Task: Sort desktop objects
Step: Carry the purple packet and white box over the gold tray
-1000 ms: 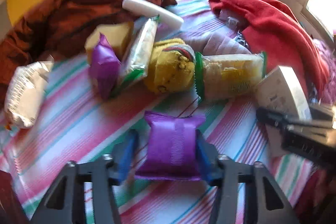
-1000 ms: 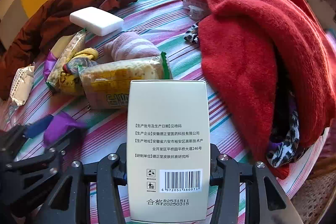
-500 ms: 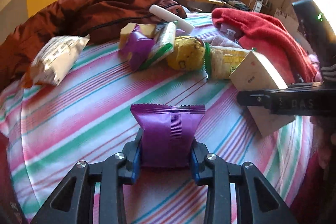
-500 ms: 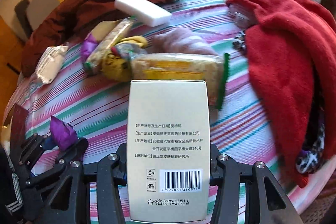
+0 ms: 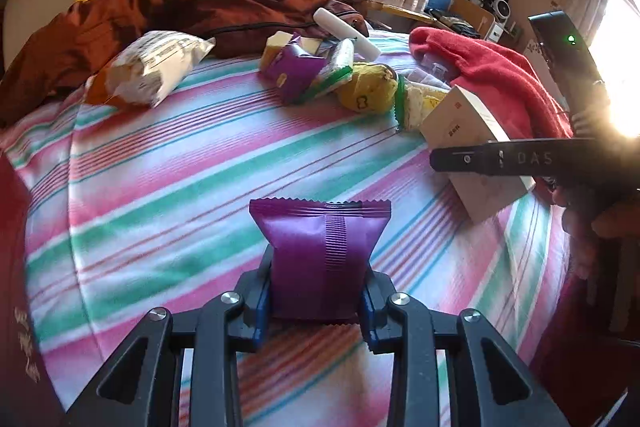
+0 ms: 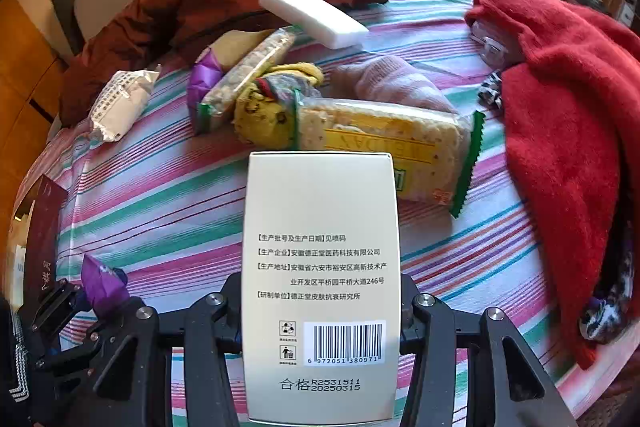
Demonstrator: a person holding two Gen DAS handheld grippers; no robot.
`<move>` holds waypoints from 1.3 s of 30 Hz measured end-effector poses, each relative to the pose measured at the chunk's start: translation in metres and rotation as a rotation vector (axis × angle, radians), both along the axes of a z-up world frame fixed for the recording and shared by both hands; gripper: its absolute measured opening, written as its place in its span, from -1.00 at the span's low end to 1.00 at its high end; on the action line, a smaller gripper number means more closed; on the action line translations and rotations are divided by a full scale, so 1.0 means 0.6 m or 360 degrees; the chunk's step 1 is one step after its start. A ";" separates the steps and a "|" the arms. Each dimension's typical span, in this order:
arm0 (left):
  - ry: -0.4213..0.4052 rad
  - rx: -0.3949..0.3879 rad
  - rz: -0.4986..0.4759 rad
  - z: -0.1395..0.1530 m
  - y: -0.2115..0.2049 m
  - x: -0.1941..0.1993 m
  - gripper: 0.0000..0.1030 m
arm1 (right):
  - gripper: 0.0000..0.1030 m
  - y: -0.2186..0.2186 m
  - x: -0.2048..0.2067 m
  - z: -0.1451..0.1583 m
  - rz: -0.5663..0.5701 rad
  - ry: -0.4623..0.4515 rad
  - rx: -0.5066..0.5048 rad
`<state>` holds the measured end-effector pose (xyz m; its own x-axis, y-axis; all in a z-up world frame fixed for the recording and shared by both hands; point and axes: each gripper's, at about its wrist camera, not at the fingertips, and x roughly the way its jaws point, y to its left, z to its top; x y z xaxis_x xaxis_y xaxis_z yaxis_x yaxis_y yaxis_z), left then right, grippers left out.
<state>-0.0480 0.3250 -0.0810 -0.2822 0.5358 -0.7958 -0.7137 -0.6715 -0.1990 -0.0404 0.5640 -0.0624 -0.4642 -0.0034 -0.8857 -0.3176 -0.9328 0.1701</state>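
Left wrist view: your left gripper (image 5: 316, 303) clenched the purple packet (image 5: 320, 251), upright, well short of the snack pile (image 5: 332, 75) beyond.

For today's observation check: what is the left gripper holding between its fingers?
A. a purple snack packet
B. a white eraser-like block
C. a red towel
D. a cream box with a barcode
A: the left gripper is shut on the purple snack packet, pads pressing both its sides.
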 end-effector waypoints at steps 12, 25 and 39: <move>-0.0047 0.0163 -0.0003 0.054 -0.078 0.058 -0.34 | -0.02 -0.060 -0.013 0.026 0.0287 0.0148 0.0072; -0.0050 0.0362 0.0150 0.149 -0.241 0.055 -0.34 | -0.02 -0.138 -0.012 0.062 0.0485 0.0293 0.0150; -0.0239 0.0205 0.0437 0.084 -0.394 -0.022 -0.34 | -0.02 -0.384 -0.023 0.139 0.0677 0.0397 -0.0403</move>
<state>-0.0609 0.0886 -0.0308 -0.3145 0.5549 -0.7702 -0.4659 -0.7971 -0.3840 -0.0542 0.3336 0.0211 -0.5711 -0.4348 -0.6962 0.1567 -0.8903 0.4274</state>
